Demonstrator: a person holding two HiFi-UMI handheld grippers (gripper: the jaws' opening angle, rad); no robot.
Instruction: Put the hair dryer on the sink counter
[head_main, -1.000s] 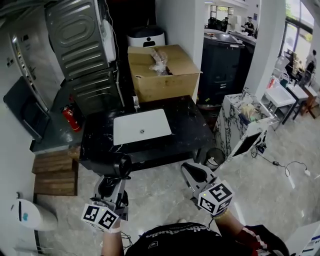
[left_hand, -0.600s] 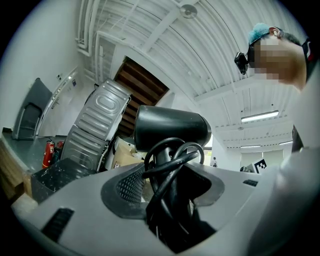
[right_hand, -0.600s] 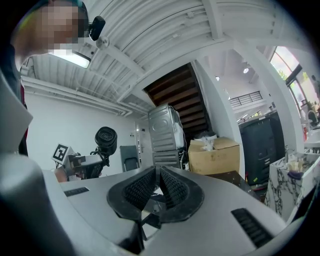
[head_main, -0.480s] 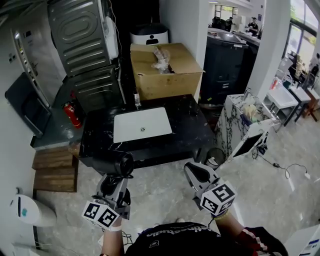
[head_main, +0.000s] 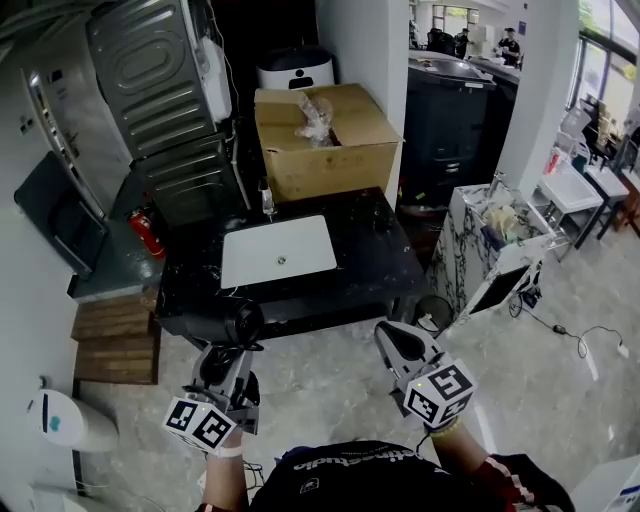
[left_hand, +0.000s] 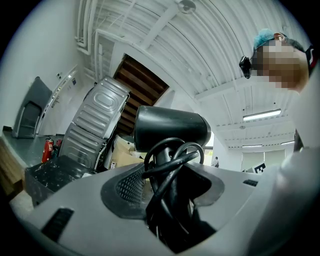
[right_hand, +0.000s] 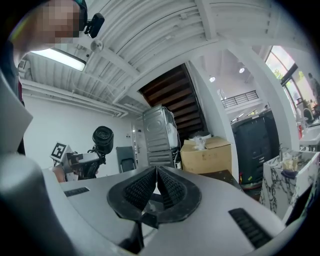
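Observation:
A black hair dryer (head_main: 243, 323) with its cord wound round the handle stands up between the jaws of my left gripper (head_main: 222, 362), which is shut on the handle. In the left gripper view the dryer's barrel (left_hand: 170, 127) rises above the jaws, and the left gripper (left_hand: 167, 185) clasps the cord-wrapped handle. The dryer hangs just in front of the black sink counter (head_main: 372, 258) with its white basin (head_main: 278, 251). My right gripper (head_main: 397, 342) is shut and empty, to the right over the floor. In the right gripper view, the right gripper (right_hand: 156, 181) has pads touching, with the dryer (right_hand: 102, 139) off to the left.
An open cardboard box (head_main: 325, 140) stands behind the counter. A grey metal appliance (head_main: 165, 100) leans at the back left, with a red fire extinguisher (head_main: 141, 233) below. Wooden steps (head_main: 112, 342) lie left of the counter, and a marble-patterned cabinet (head_main: 490, 240) stands to the right.
Both grippers have crept slightly forward toward the counter's front edge. The left gripper's hold on the hair dryer is the same, and the right gripper stays shut.

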